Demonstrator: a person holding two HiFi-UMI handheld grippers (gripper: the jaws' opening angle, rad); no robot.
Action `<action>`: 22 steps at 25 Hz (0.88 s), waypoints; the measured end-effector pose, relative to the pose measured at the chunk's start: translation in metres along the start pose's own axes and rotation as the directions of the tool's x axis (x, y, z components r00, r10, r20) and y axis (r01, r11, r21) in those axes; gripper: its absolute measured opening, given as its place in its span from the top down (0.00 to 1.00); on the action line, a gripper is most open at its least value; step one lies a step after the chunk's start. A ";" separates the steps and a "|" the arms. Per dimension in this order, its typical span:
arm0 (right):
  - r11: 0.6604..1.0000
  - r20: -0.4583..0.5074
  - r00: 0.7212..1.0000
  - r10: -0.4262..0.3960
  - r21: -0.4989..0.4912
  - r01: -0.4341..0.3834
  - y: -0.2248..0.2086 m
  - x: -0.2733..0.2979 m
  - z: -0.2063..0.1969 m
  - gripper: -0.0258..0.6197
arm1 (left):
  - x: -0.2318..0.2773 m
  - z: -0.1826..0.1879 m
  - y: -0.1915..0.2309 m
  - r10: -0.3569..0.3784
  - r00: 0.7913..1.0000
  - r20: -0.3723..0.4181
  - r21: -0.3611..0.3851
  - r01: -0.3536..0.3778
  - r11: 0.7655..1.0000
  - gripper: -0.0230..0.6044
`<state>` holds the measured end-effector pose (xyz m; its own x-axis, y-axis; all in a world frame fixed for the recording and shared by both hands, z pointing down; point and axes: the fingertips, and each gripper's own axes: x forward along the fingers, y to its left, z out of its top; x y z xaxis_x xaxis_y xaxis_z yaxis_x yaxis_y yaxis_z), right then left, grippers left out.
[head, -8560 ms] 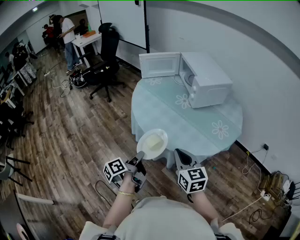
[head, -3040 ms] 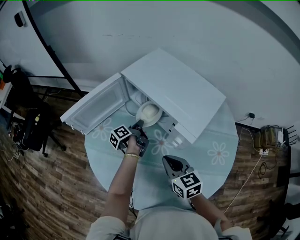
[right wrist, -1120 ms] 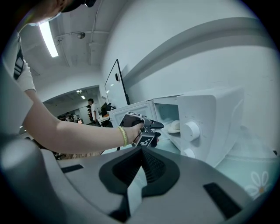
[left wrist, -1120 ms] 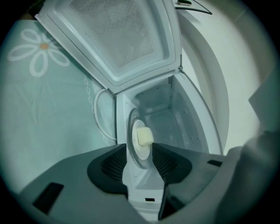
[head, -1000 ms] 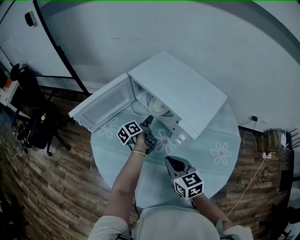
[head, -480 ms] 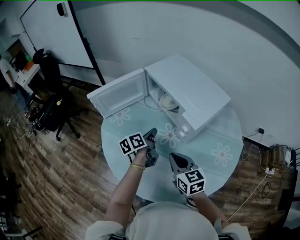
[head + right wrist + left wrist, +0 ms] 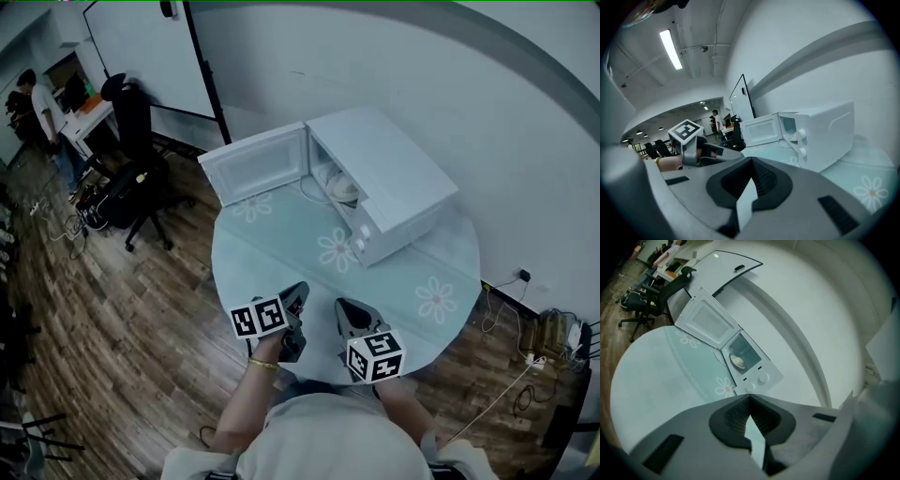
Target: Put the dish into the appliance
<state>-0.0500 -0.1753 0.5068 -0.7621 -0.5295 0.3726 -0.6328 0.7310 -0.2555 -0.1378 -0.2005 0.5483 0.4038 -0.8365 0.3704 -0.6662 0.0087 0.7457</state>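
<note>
Left tongs [image 7: 298,292], clenched: both pads meet at the tips and nothing lies between them. Right tongs [image 7: 345,306], likewise clenched and empty, just beside the left pair. Both pairs hang over the near edge of the round worktop [image 7: 281,258], which is covered by a pale cloth printed with daisies, and both point toward the far side. Each pair carries its marker cube on the end nearer the person.

White microwave [image 7: 398,173], standing on the far half of the worktop against the wall and well apart from both tongs. Its door [image 7: 255,165] is swung fully open to the left. The dish [image 7: 343,190], a pale round plate, lies inside the microwave's cavity, and neither pair of tongs touches it.

Background: wooden floor [image 7: 141,309], a black office chair [image 7: 141,178] to the left of the worktop, and a person [image 7: 42,103] standing at the far left.
</note>
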 end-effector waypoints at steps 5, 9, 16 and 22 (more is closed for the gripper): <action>0.999 -0.004 0.999 0.049 -0.004 -0.049 0.019 -0.035 -0.014 0.95 | -0.046 -0.041 -0.018 0.023 0.999 0.024 0.010 -0.023 1.000 0.94; 0.997 -0.013 0.997 0.082 -0.010 -0.082 0.035 -0.063 -0.032 0.95 | -0.081 -0.072 -0.027 0.058 0.997 0.048 0.037 -0.060 0.998 0.94; 0.993 -0.031 0.993 0.116 -0.023 -0.117 0.059 -0.110 -0.066 0.95 | -0.132 -0.124 -0.041 0.096 0.992 0.081 0.050 -0.101 0.994 0.94; 0.989 -0.051 0.988 0.144 -0.012 -0.145 0.071 -0.137 -0.086 0.95 | -0.155 -0.154 -0.052 0.097 0.991 0.097 0.042 -0.101 0.994 0.94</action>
<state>0.0216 -0.0140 0.5146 -0.8372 -0.3964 0.3768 -0.5142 0.8051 -0.2957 -0.0687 0.0132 0.5372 0.2750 -0.8807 0.3857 -0.7297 0.0701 0.6802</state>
